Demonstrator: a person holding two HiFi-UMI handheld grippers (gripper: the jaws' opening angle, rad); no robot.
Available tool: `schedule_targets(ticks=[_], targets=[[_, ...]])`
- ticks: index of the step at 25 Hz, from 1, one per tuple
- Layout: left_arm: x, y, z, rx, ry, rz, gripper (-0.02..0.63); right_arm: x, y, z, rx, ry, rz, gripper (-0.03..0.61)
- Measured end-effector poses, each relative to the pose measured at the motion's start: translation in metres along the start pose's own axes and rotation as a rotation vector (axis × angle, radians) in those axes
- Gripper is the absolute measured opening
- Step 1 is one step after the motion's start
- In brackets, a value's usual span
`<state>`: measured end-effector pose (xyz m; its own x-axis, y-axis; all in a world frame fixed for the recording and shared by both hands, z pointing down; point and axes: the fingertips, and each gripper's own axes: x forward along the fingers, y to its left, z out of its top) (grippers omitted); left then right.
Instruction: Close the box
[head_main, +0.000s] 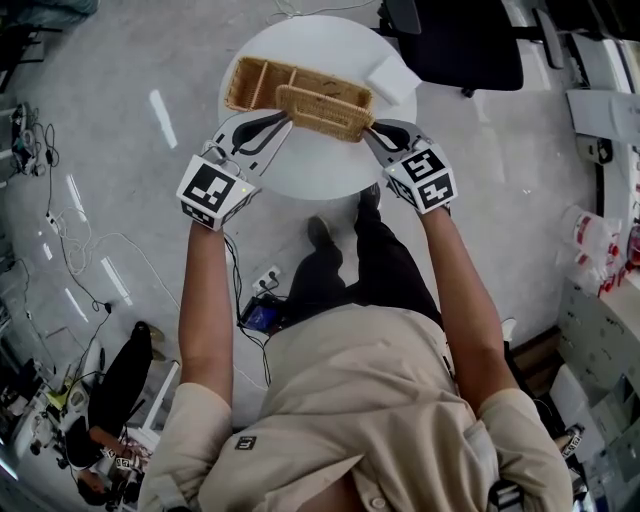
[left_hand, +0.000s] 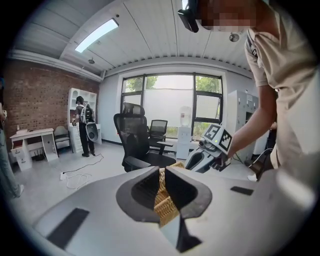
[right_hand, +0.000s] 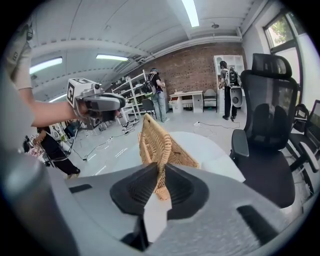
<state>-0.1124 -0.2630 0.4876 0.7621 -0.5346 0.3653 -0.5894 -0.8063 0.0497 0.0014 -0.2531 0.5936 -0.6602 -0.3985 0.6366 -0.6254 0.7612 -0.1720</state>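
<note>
A woven wicker box (head_main: 255, 82) with inner dividers stands open on a round white table (head_main: 320, 170). Its wicker lid (head_main: 325, 110) is held tilted over the box's near side, one gripper at each end. My left gripper (head_main: 283, 122) is shut on the lid's left end, and the weave (left_hand: 162, 200) shows pinched between its jaws. At the right end my right gripper (head_main: 372, 133) is shut on the lid's edge (right_hand: 160, 147), which stands upright between its jaws. Each gripper also shows in the other's view: the right gripper (left_hand: 210, 152), the left gripper (right_hand: 97, 105).
A white sheet (head_main: 395, 80) lies on the table's right side. A black office chair (head_main: 460, 40) stands just beyond the table. Cables (head_main: 80, 260) trail over the floor at the left. People stand far off by a brick wall (right_hand: 225, 80).
</note>
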Motion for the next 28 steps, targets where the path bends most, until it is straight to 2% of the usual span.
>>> schedule_targets(ticks=[16,28], targets=[[-0.025,-0.017,0.054,0.043,-0.058,0.051,0.032,0.015,-0.036,-0.011,0.149,0.051,-0.003,0.071],[-0.067,-0.024,0.083,0.091,-0.111,0.108,0.032,0.022,-0.045,-0.022,0.255,0.119,0.013,0.080]])
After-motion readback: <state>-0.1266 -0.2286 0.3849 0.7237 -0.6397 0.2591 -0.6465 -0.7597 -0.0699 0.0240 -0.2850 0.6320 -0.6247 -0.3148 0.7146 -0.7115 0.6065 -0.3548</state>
